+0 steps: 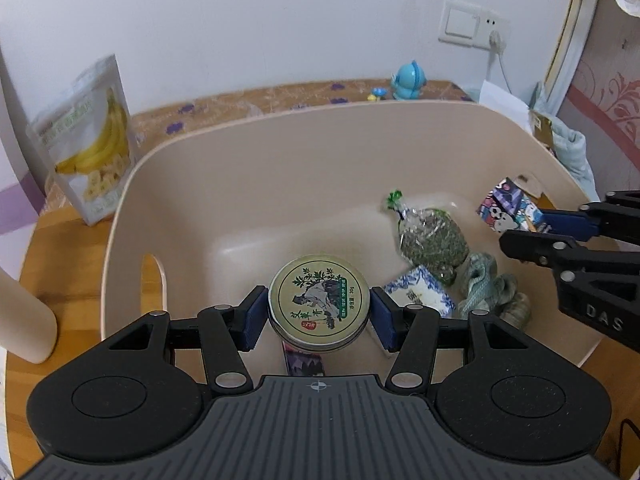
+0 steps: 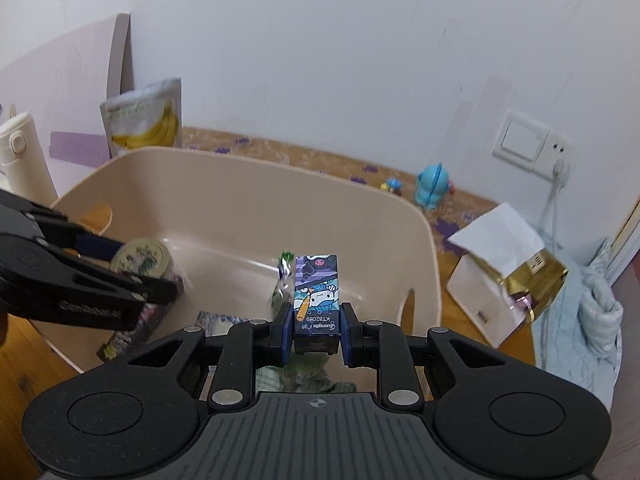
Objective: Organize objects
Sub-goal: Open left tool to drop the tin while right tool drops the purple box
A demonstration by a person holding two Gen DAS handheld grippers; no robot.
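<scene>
Tin [image 1: 319, 305] label legible left wrist; right wrist reveals white box [image 2: 490, 276].

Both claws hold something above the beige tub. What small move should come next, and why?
Probably lower the left claw a little and release the round tin. It already hangs inside the beige tub, with bare floor beyond it; the right claw, gripping its cartoon box, could follow.
</scene>
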